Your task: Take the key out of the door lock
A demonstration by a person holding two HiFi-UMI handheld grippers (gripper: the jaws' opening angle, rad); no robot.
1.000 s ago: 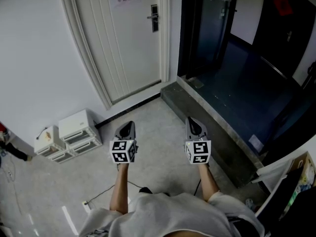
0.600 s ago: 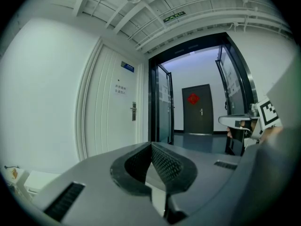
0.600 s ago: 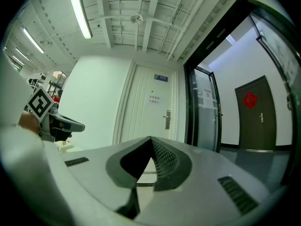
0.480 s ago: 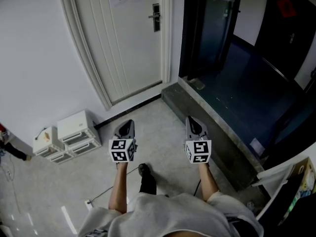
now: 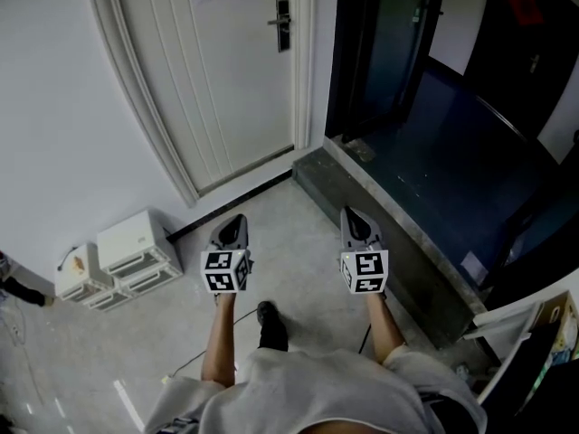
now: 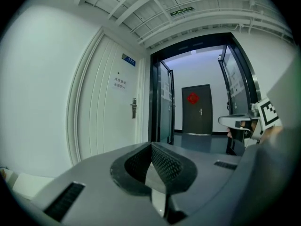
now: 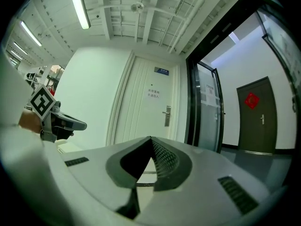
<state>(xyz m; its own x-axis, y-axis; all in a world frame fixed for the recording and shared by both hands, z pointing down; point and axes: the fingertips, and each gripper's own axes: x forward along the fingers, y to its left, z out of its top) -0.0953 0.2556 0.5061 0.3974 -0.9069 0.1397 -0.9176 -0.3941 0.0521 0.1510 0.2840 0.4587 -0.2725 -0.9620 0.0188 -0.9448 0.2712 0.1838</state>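
The white door [image 5: 217,70] stands shut ahead, with its dark lock plate and lever handle [image 5: 282,12] near the right edge. The same lock shows in the left gripper view [image 6: 134,108] and in the right gripper view [image 7: 167,116]. A key is too small to make out in any view. My left gripper [image 5: 238,221] and right gripper [image 5: 351,215] are held side by side at waist height, far short of the door and pointing towards it. Both pairs of jaws meet at their tips [image 6: 151,145] [image 7: 150,139] with nothing between them.
Low white units [image 5: 127,247] sit against the left wall. Right of the door a dark glass doorway [image 5: 389,52] opens onto a raised dark step [image 5: 380,215]. A far dark door with a red ornament [image 6: 196,109] shows beyond. A cable [image 5: 194,360] lies on the floor.
The person has stepped towards the door: it sits higher and nearer in the head view, and a shoe has come into view below. Both grippers kept their pose.
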